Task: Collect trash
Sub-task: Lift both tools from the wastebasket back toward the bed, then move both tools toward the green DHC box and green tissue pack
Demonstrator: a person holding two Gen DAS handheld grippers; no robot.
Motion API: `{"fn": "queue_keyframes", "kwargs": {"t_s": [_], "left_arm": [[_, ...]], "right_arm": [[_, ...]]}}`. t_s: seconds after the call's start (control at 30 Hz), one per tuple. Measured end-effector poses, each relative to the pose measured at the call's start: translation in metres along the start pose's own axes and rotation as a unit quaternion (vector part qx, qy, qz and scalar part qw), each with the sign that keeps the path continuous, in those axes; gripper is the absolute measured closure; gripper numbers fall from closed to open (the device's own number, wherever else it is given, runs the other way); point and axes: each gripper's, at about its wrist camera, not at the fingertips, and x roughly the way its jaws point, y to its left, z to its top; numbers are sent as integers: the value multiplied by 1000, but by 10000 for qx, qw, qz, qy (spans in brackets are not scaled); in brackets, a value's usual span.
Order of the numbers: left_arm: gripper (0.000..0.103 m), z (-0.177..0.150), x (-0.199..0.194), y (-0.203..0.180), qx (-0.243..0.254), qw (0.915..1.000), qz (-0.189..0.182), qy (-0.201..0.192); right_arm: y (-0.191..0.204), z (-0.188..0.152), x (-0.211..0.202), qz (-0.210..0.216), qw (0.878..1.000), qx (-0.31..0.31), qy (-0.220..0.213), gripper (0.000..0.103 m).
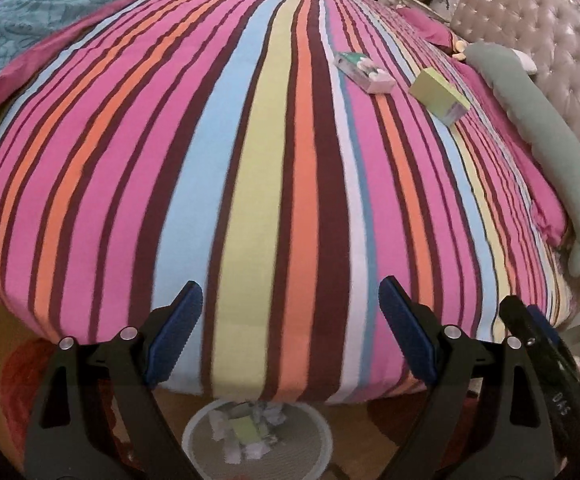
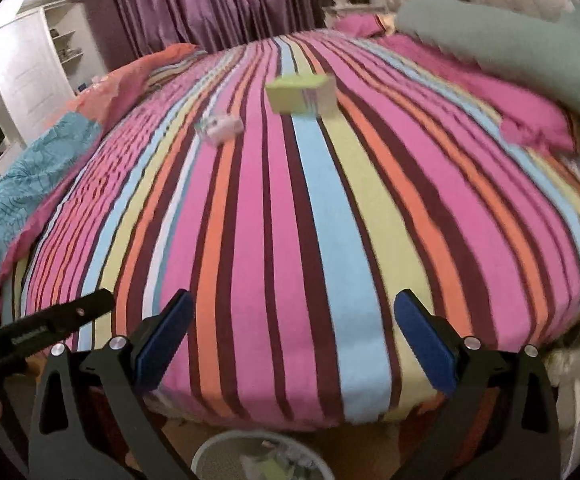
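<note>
With both my left gripper point(image 1: 290, 328) and right gripper point(image 2: 294, 340) gaping empty, the bin point(image 1: 314, 420) holds scraps, while two boxes, the white one point(image 1: 364, 71) and the green one point(image 1: 440, 96), await near the bed's point(image 1: 250, 160) far edge.

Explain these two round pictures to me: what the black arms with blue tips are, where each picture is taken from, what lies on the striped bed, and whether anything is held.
A person holds a hand tool in each hand; each tool has two black fingers with blue pads, and a wide-angle camera looks forward along them, hence the round, bulging pictures. One picture is from the left gripper, the other from the right gripper. Both stand with jaws wide open and hold nothing.

Both look over a bed with a pink, orange, blue and brown striped cover. On it, well beyond the tools, lie two pieces of rubbish: a small white and green printed carton and a lime-green cardboard box. They lie apart.

On the floor below the bed's near edge stands a round pale wastebasket, already holding crumpled paper and a green box. A long grey-green cushion lies along the tufted headboard.
</note>
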Motion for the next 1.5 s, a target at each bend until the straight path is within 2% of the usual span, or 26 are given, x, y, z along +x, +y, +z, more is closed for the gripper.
{"fn": "queue_keyframes", "kwargs": {"t_s": [0.27, 0.53, 1.03, 1.23, 1.5], "left_arm": [[16, 49, 22, -20, -198, 9998, 59, 34], [16, 92, 58, -40, -482, 9985, 30, 247], [16, 167, 118, -71, -1428, 9893, 169, 259], [16, 190, 130, -85, -1553, 9875, 202, 153], [16, 207, 146, -102, -1357, 9878, 769, 12]], "right_arm": [[-11, 46, 20, -134, 9991, -321, -254, 7], [-16, 80, 48, -141, 9958, -841, -329, 7], [-37, 144, 112, -137, 9868, -1611, -97, 7], [-37, 165, 135, 28, 9807, -1956, -17, 7], [-38, 179, 163, 247, 9779, -2073, 127, 7]]}}
